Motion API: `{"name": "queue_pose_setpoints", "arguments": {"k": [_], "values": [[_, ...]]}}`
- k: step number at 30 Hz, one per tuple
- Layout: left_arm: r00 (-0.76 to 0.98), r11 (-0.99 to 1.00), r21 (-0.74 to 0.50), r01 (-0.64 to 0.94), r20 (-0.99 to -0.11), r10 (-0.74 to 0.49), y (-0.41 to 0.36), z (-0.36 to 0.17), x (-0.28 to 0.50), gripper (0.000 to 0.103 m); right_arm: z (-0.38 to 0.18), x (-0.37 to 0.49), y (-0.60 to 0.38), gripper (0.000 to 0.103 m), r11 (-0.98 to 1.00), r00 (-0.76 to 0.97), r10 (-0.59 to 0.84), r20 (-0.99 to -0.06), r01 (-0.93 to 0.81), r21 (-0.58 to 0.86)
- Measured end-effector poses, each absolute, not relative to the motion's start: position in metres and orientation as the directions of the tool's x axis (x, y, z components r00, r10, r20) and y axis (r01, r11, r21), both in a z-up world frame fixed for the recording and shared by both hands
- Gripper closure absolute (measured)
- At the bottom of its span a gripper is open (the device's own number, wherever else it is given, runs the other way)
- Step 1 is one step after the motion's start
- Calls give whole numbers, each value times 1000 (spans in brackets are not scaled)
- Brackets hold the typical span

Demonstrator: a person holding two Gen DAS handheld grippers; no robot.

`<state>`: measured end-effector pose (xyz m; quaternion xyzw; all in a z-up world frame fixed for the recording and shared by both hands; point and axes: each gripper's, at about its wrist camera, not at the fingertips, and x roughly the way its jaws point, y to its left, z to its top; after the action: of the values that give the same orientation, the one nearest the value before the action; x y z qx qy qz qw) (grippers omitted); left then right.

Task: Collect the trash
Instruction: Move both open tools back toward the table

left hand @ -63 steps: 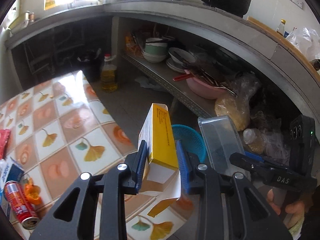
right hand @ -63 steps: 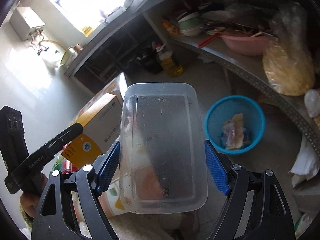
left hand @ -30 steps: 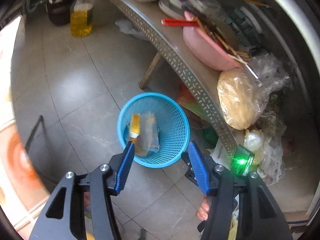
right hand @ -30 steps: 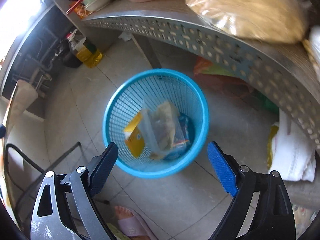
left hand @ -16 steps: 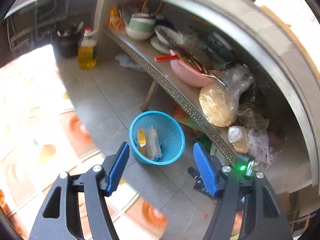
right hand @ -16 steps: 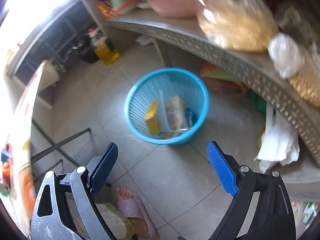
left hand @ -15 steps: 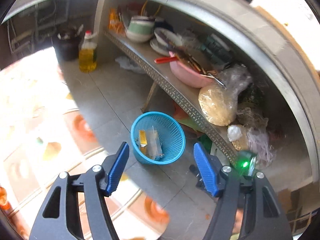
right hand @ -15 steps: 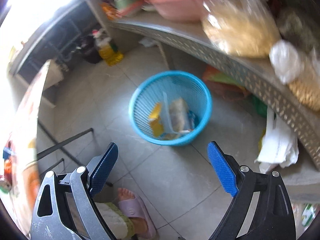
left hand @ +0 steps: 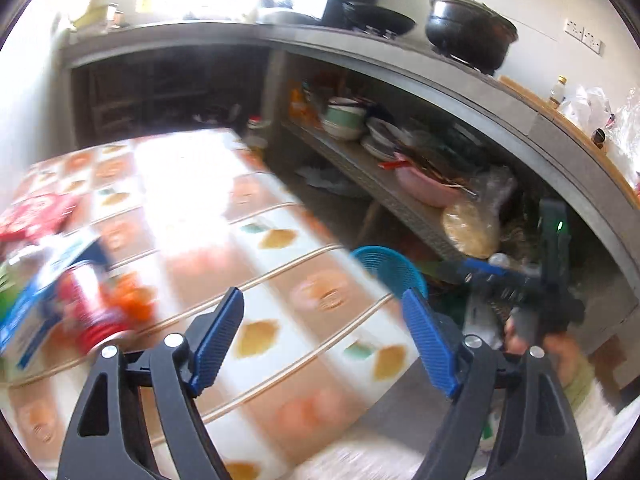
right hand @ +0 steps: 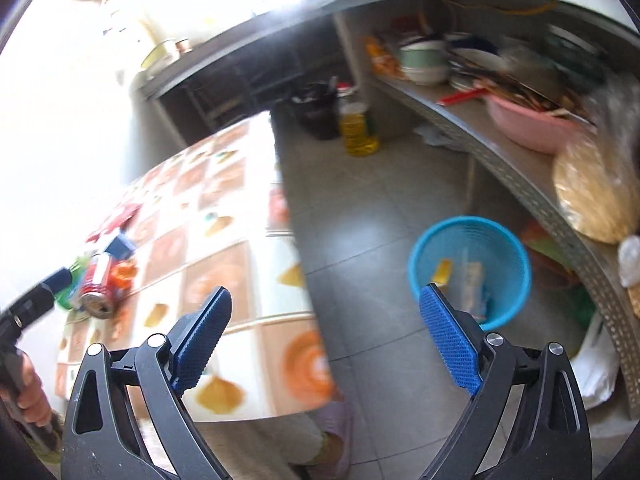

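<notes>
left gripper (left hand: 322, 336) wide open over the table (left hand: 280, 264), holding nothing, right gripper (right hand: 326, 330) spread wide too and empty, blue bin (right hand: 470, 270) on the floor with yellow box (right hand: 441, 272) inside, red can (right hand: 96, 286) and wrappers at the table's left edge

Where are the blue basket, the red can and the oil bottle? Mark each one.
blue basket (right hand: 508, 240): right wrist view, on the inner wall near its far rim.
red can (right hand: 96, 286): right wrist view, on its side, lying on the table.
oil bottle (right hand: 357, 130): right wrist view, on its yellow body.
</notes>
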<state>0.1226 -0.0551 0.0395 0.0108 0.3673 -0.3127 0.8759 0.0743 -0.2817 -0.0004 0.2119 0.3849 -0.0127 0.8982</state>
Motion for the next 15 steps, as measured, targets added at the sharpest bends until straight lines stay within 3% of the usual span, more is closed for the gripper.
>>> {"name": "queue_pose_setpoints", "arguments": {"k": [15], "values": [[664,922,-237,307,-640,-386,78,11,71,15,22,110,-177,11,928,657,312,-687,-57,367]]}}
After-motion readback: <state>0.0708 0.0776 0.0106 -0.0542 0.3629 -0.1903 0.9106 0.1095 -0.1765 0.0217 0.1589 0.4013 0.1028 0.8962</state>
